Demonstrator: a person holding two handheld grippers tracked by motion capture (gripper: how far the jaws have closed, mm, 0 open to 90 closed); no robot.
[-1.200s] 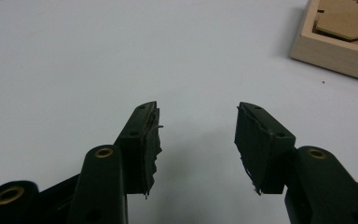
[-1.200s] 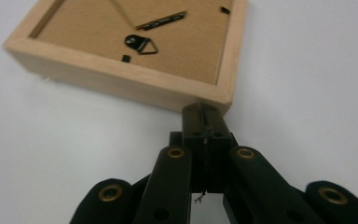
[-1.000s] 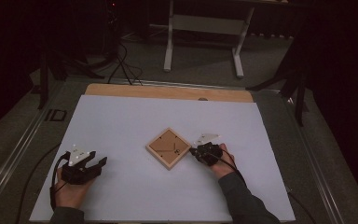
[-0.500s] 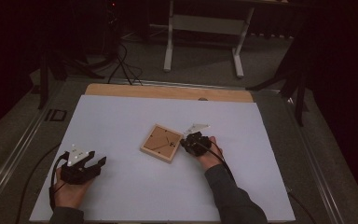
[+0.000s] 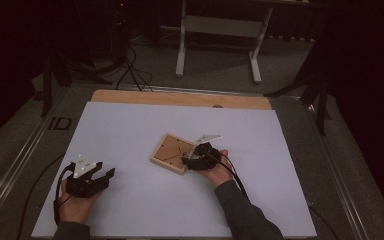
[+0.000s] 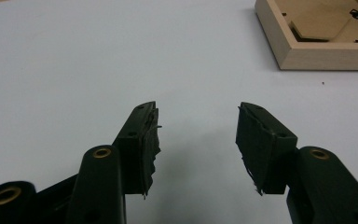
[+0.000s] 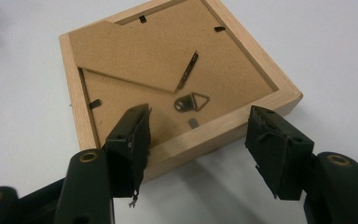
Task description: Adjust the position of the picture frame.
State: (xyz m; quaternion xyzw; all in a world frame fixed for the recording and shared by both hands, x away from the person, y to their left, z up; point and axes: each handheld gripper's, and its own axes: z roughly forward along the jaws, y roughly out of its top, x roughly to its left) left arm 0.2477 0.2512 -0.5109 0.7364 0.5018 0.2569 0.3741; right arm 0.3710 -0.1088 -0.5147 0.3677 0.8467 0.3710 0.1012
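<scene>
A square wooden picture frame (image 5: 171, 152) lies face down on the white sheet, its brown backing board, hanger and stand (image 7: 168, 60) facing up. My right gripper (image 5: 187, 161) is at the frame's right edge. Its jaws (image 7: 199, 113) have just been opening and now stand wide. The frame's near rail lies between and just beyond them, and the pads do not press on it. My left gripper (image 5: 105, 173) rests on the sheet at the front left, open with nothing between its fingers (image 6: 196, 112). From there the frame's corner (image 6: 317, 44) lies far off at the upper right.
The white sheet (image 5: 130, 125) covers most of the table, with a wooden strip (image 5: 180, 97) bare along the far edge. Beyond the table stand a white frame's legs (image 5: 182, 45) and dark cables on the floor.
The frame has turned from a diamond stance to a skewed one and shifted a little left. My right gripper moved left with it and opened. My left gripper stayed put.
</scene>
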